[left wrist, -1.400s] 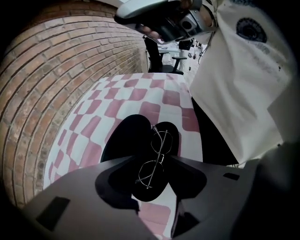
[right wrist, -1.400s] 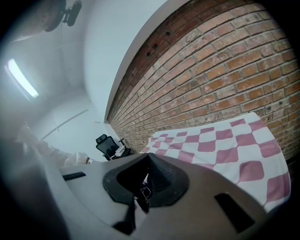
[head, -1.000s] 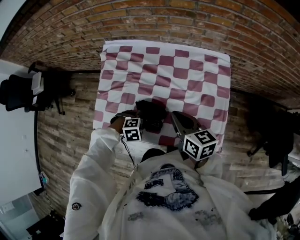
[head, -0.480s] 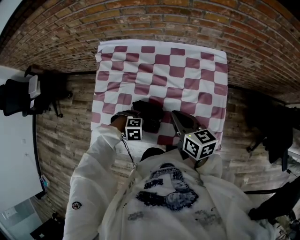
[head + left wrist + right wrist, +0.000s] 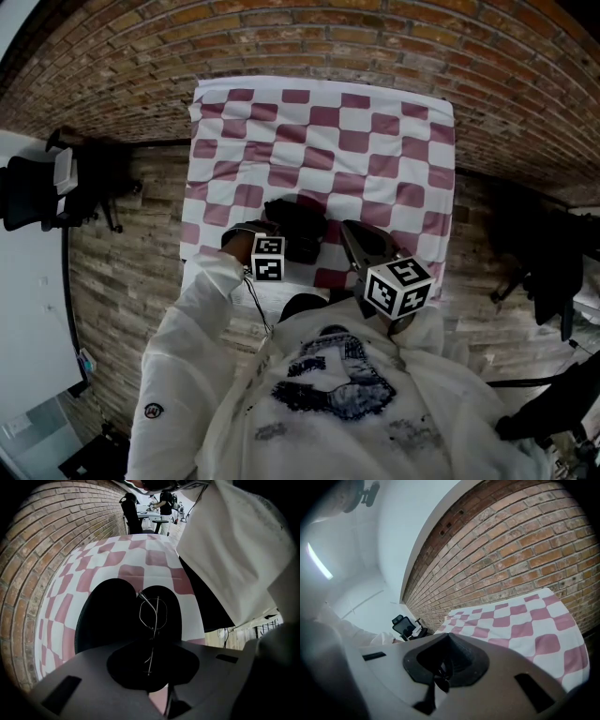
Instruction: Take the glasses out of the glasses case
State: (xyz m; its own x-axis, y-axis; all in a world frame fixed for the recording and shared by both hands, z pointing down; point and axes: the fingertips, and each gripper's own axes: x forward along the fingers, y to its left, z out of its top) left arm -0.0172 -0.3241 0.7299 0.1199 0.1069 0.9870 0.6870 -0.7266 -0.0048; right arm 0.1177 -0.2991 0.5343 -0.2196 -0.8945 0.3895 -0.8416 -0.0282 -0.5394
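Left claw [image 5: 151, 667]: narrow and closing around the thin wire glasses [image 5: 152, 613], with one temple running down into the gap.
Left gripper view: glasses set against the dark inside of the open black case [image 5: 105, 620], on the checked cloth [image 5: 140, 559].
Right claw [image 5: 440, 680]: jaws together, empty.
Right gripper view: cloth and brick wall [image 5: 511, 541] only.
Head view: case [image 5: 298, 230] near the cloth's front edge, directly under the left claw, with the right claw beside it; glasses too fine to make out.
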